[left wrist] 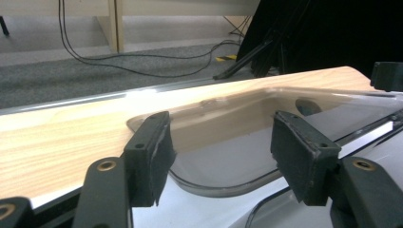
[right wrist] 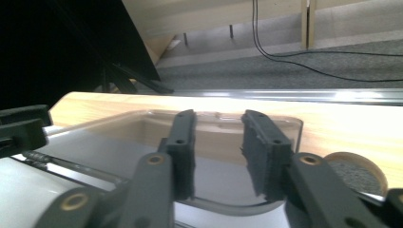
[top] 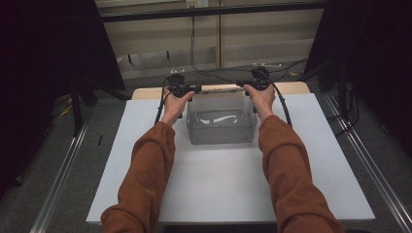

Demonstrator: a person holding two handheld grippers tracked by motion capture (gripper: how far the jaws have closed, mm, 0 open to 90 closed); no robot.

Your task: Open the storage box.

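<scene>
Clear plastic bin (top: 221,125) sits toward the white table's (top: 228,184) far side, a gripper at each far corner. Left gripper (left wrist: 218,154) has its jaws wide apart, straddling the rim; right gripper (right wrist: 218,154) stands open more narrowly around its corner, probably lined up for a two-handed lift. Beyond lies a wooden board (left wrist: 62,137).

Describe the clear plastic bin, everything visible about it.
The clear plastic bin is a see-through rectangular tub with rounded corners and a flanged rim, open-topped, upright and apparently empty. It stands on the white tabletop near the far wooden edge. The left gripper and right gripper flank its far corners, jaws open.
</scene>
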